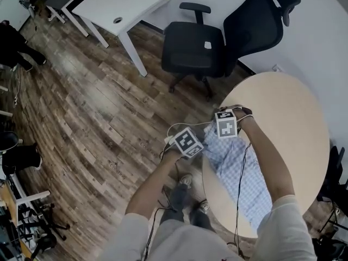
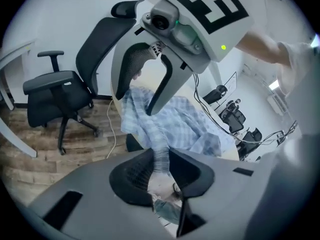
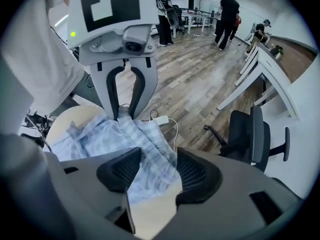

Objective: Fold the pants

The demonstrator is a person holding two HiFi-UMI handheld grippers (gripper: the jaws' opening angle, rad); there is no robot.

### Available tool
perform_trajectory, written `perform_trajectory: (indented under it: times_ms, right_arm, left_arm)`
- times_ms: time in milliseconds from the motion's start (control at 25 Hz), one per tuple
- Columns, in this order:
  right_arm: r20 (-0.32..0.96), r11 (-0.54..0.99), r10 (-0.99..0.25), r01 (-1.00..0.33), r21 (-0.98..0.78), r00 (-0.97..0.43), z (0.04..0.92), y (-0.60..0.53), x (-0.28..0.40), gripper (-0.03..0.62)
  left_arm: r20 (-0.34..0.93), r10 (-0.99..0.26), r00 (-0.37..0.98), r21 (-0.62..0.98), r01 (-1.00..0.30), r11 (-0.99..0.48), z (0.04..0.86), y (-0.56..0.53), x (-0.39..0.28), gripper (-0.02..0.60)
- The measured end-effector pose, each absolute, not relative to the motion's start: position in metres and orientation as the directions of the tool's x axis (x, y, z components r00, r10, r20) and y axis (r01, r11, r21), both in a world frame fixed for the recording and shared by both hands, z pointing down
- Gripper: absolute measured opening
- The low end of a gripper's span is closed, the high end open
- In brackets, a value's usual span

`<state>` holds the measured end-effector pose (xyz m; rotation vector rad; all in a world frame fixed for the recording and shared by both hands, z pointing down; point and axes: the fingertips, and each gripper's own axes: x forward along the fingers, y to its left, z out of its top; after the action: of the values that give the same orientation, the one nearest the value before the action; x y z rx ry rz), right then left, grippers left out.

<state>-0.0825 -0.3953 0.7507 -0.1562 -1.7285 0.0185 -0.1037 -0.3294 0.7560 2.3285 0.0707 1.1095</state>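
Two tools work one garment at this moment. Furthest left, above the brown wood-plank floor [image 1: 81, 107], the left gripper [image 1: 193, 144] sits just off the rim of the round pale wooden table [image 1: 288, 118], angled down toward it. Its jaws stand narrow and are clamped on a gathered, twisted bit of the elastic waistband [image 2: 159, 156] of the light blue-and-white checked pants [image 1: 239, 167]. That corner is raised off the tabletop and drawn taut toward the gripper.

Just beside it to the right, the right gripper [image 1: 227, 126] points almost straight down over the same waistband end. Its jaws stand wide, and the ruffled band lies between the pads [image 3: 197, 171] with neither pad pressing on it, so it holds nothing.

The pants lie on the left part of the table, running from the grippers back toward the person's body. They are rumpled and bunched, and the legs do not look flat, as far as the arms allow a view. No crisp fold shows anywhere.

Judged from this, the task is at an early stage. One waistband corner is secured and the other wants gripping. The spreading, smoothing and folding all appear yet to be done.
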Motion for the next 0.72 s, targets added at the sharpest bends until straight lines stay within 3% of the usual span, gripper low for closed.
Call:
perform_trajectory:
  times_ms: [480,720]
  right_arm:
    - [0.989,0.997,0.035,0.078,-0.024,-0.145,0.722,-0.412,-0.051,0.241]
    - [0.992,0.996,0.057,0.076,-0.049,-0.108,0.724,-0.415,-0.046,0.242]
  left_arm:
    - [0.74,0.171,0.651,0.286,-0.074,-0.955,0.693,-0.364,-0.086,0.109]
    - [0.789,0.203,0.58,0.346,-0.146,-0.927,0.735,-0.383,-0.088,0.11]
